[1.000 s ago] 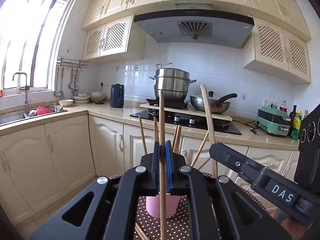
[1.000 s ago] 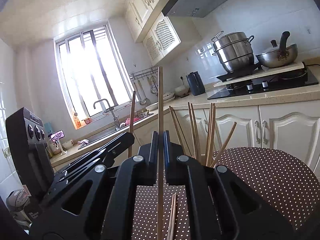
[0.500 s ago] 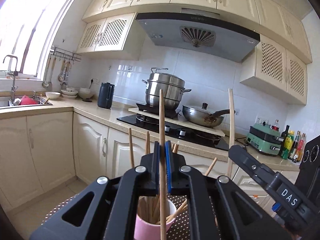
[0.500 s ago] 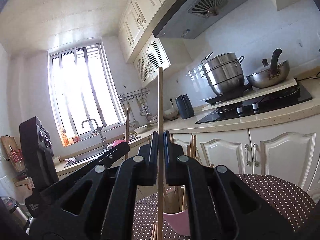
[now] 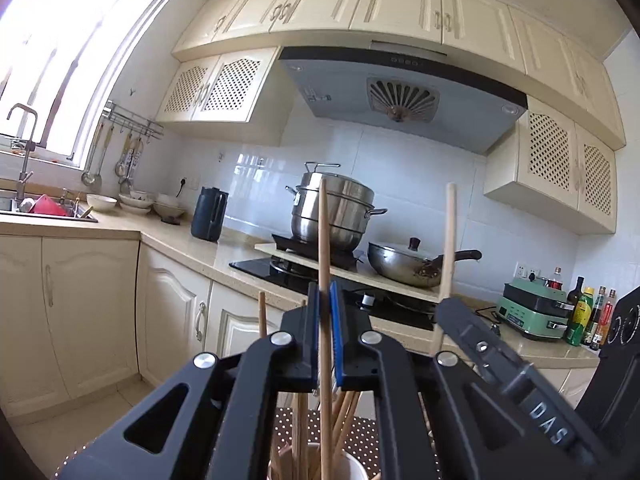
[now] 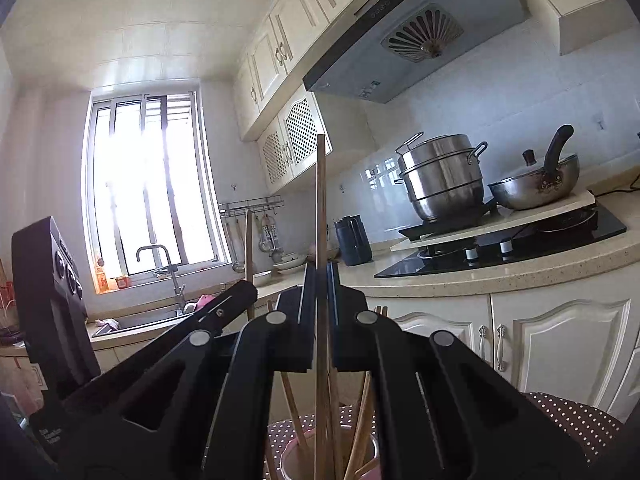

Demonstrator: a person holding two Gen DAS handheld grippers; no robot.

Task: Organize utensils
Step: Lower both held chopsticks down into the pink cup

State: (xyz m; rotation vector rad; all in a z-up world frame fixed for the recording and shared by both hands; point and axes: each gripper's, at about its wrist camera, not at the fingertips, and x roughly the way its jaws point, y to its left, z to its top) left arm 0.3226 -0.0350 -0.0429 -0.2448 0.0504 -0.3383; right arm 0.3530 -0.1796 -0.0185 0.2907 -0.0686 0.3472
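Note:
My left gripper (image 5: 325, 304) is shut on a wooden chopstick (image 5: 323, 232) that stands upright, its lower end inside a pink cup (image 5: 352, 465) holding several chopsticks. My right gripper (image 6: 320, 284) is shut on another upright chopstick (image 6: 321, 200), its lower end in the same cup (image 6: 370, 470). In the left wrist view the right gripper (image 5: 472, 324) shows at right with its chopstick (image 5: 448, 240). In the right wrist view the left gripper (image 6: 224, 304) shows at left with its chopstick (image 6: 249, 256). The cup stands on a brown polka-dot cloth (image 6: 572, 420).
Kitchen counter (image 5: 188, 240) runs behind with a dark kettle (image 5: 208, 218), steel steamer pot (image 5: 340, 216) and wok (image 5: 404, 264) on the stove. A sink (image 5: 44, 208) is at left; a green appliance (image 5: 532, 312) and bottles at right.
Both grippers have come closer over the cup and tilted up; the cup has slid to the bottom edge of both views, with both chopstick ends now inside it.

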